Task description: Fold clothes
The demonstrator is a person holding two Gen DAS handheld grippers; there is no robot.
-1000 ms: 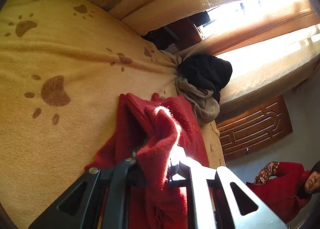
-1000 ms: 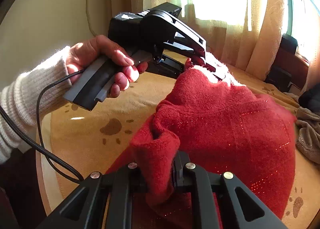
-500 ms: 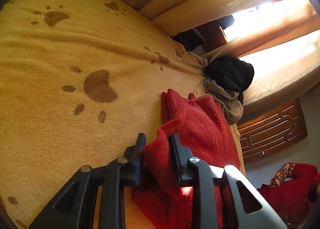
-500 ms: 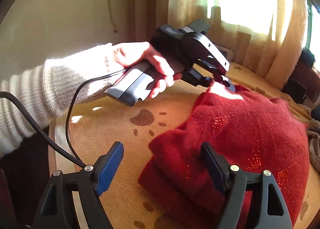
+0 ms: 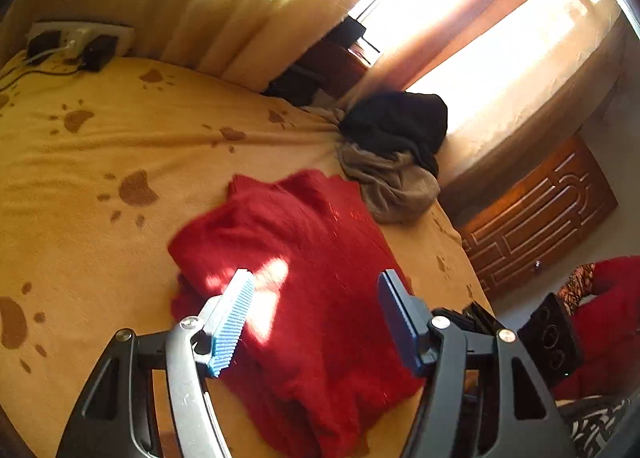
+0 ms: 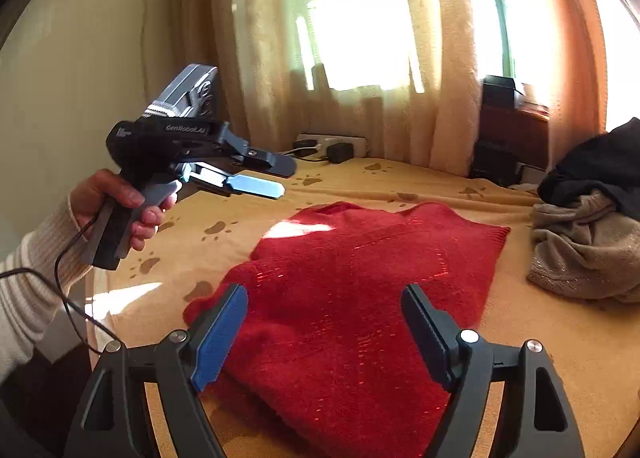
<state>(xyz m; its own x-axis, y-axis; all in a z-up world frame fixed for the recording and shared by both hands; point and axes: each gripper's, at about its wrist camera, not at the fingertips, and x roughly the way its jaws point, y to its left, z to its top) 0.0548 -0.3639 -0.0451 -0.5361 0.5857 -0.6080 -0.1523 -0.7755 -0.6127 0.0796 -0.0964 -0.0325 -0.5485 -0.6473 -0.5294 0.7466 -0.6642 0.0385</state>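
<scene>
Fuzzy red knit sweater (image 6: 360,298) released, now folded flat on fleece blanket (image 6: 540,338) — both hand-held grippers lifted

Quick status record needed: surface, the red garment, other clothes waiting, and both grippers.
surface: tan blanket with paw prints
red sweater: lying folded on the blanket, free of both grippers
other clothes: black garment heaped on a grey-brown garment, beyond the sweater, unfolded
left gripper: jaws opening, nothing between them, above the sweater
right gripper: open, empty, above the sweater
power strip: far edge of the blanket, by the curtain
</scene>
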